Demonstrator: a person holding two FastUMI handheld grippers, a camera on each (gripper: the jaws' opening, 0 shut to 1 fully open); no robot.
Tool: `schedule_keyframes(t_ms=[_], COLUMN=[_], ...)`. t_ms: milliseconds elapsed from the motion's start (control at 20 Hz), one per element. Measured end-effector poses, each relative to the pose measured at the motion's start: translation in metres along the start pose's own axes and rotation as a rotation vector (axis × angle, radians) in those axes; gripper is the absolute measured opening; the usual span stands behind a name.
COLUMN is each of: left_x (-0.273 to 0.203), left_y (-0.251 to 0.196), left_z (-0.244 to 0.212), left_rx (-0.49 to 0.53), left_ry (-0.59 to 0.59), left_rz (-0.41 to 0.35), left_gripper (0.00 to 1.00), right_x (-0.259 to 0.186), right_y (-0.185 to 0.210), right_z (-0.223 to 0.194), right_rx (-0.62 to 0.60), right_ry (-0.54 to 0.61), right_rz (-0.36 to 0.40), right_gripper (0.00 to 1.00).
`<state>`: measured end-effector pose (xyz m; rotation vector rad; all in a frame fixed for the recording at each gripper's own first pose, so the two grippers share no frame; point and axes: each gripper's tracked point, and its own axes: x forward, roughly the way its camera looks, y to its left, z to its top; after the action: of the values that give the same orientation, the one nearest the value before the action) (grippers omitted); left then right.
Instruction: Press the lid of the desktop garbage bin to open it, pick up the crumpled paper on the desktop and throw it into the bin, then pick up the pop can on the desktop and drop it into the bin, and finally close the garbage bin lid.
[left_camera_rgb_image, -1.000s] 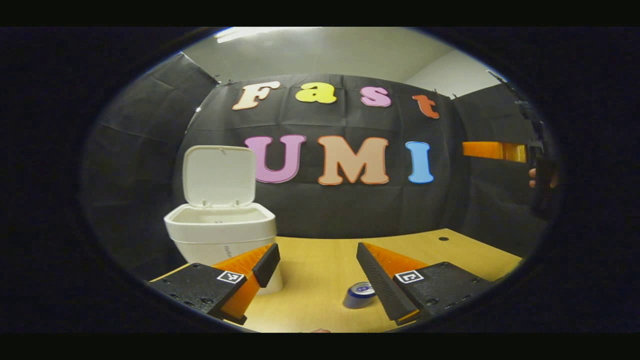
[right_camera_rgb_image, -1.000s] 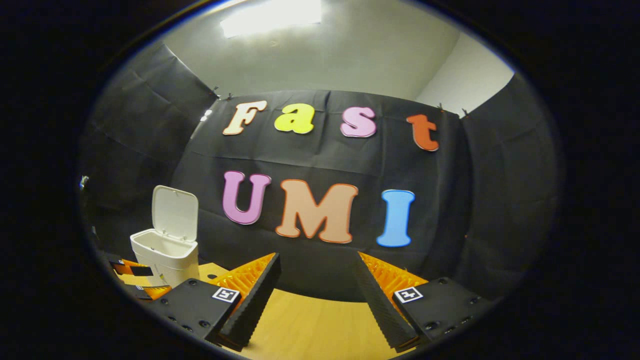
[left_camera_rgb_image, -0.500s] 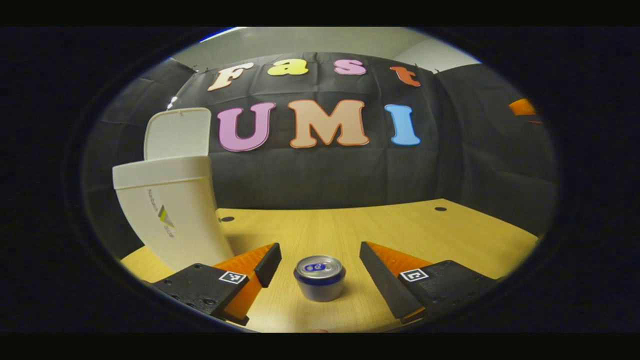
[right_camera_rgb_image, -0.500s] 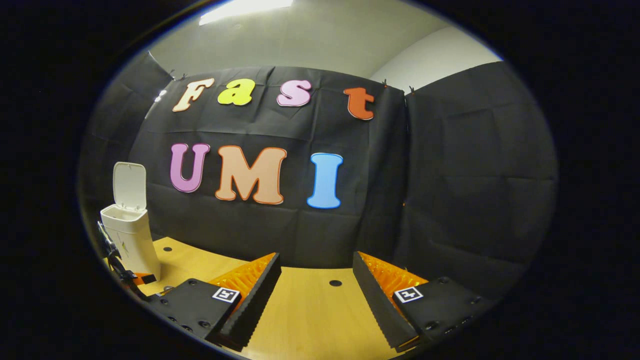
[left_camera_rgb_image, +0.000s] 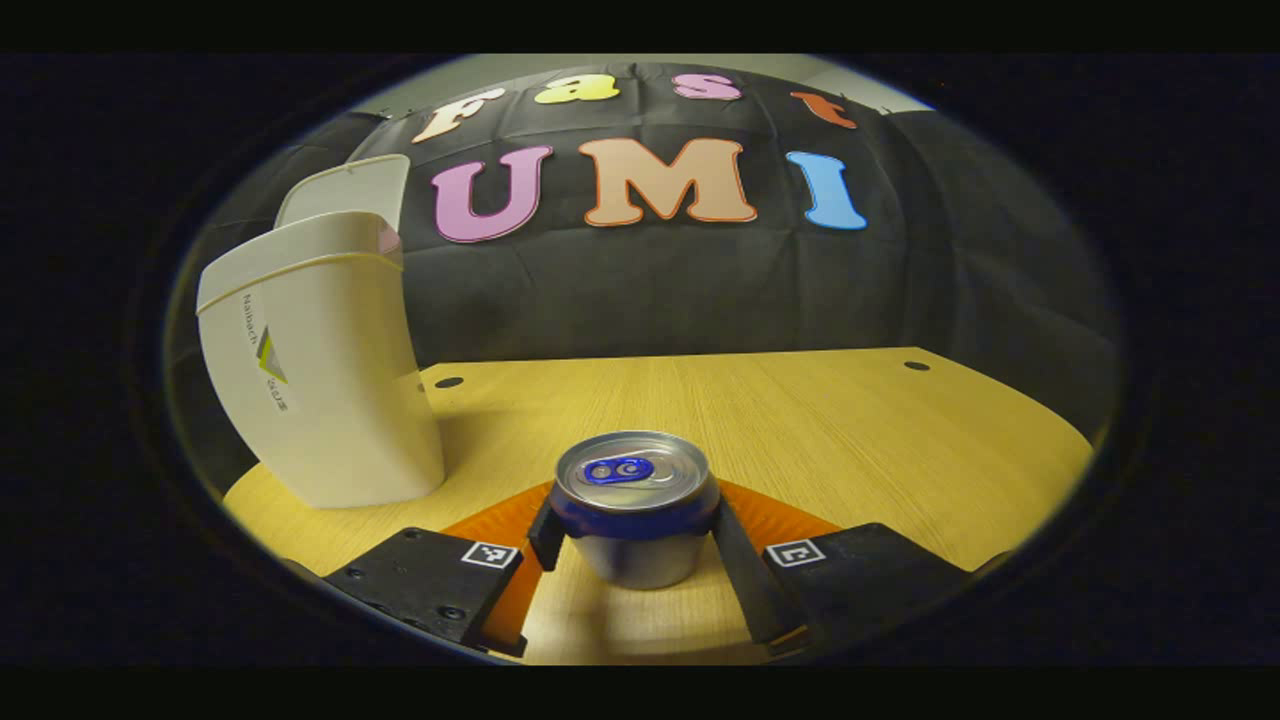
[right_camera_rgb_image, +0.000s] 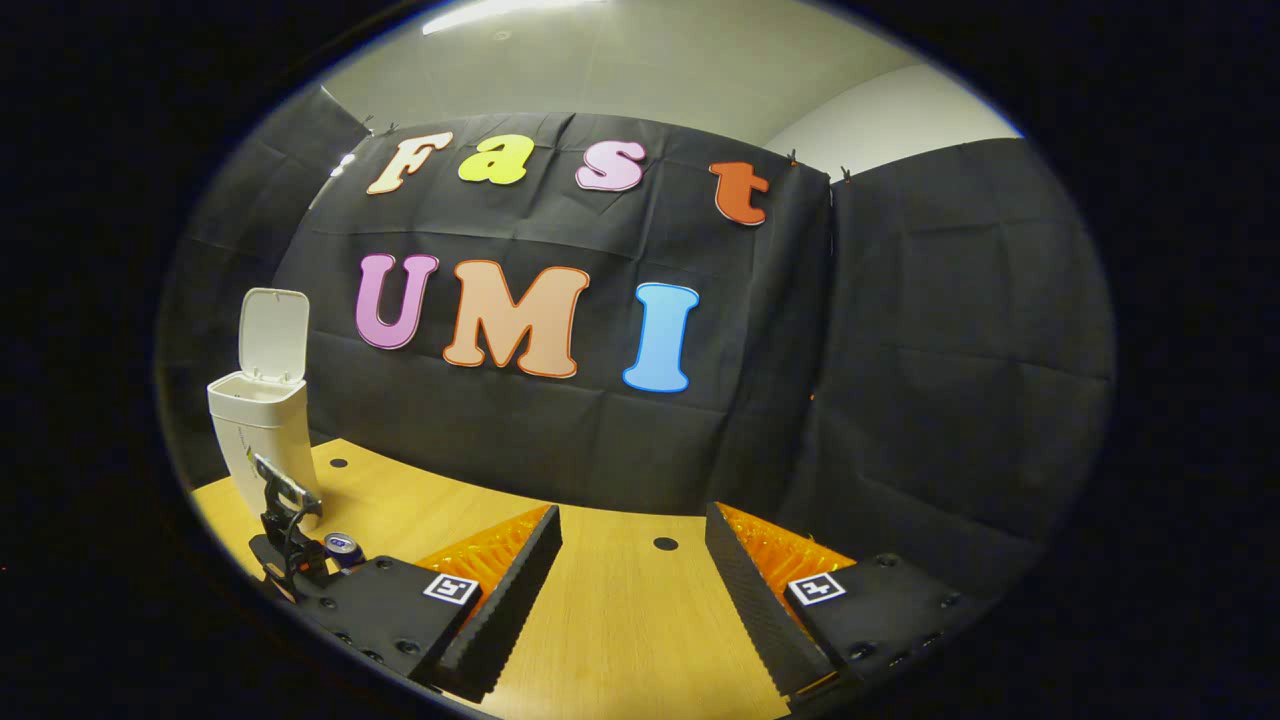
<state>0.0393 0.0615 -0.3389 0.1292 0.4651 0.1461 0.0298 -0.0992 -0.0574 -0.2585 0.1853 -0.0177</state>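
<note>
- The left gripper (left_camera_rgb_image: 634, 540) had both fingers pressed against the upright silver-and-blue aluminium pop can (left_camera_rgb_image: 635, 505), which stood on the light wooden desktop (left_camera_rgb_image: 820, 420).
- The white plastic garbage bin (left_camera_rgb_image: 320, 370), lid raised, stood ahead and to that gripper's left, nothing between.
- The right gripper (right_camera_rgb_image: 632, 590) hung wide apart, holding nothing, well off.
</note>
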Motion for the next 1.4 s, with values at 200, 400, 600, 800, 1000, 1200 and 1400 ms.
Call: schedule_keyframes(t_ms=[200, 400, 600, 800, 1000, 1200, 1400], left_x=[-0.026, -0.056, -0.066, -0.051, -0.038, -0.014, -0.006], left_y=[0.017, 0.068, 0.143, 0.195, 0.252, 0.293, 0.303], left_z=[0.080, 0.160, 0.235, 0.272, 0.269, 0.233, 0.210], left_rx=[0.020, 0.027, 0.037, -0.017, -0.069, -0.051, -0.134], left_ry=[-0.123, -0.216, -0.321, -0.354, -0.342, -0.246, -0.206], left_rz=[-0.010, 0.044, 0.163, 0.216, 0.292, 0.357, 0.359], left_gripper=[0.71, 0.71, 0.71, 0.70, 0.70, 0.71, 0.75], right_x=[-0.001, -0.004, -0.008, -0.011, -0.016, -0.018, -0.018], right_y=[0.026, 0.053, 0.068, 0.079, 0.090, 0.096, 0.109], right_z=[0.005, 0.013, 0.012, 0.002, -0.011, -0.016, -0.013], right_rx=[0.043, 0.144, 0.172, 0.198, 0.213, 0.184, 0.169], right_ry=[-0.014, -0.025, -0.027, 0.003, 0.047, 0.069, 0.077], right_rz=[0.062, 0.115, 0.123, 0.112, 0.094, 0.082, 0.092], right_gripper=[0.96, 0.96, 0.96, 0.96, 0.96, 0.96, 0.96])
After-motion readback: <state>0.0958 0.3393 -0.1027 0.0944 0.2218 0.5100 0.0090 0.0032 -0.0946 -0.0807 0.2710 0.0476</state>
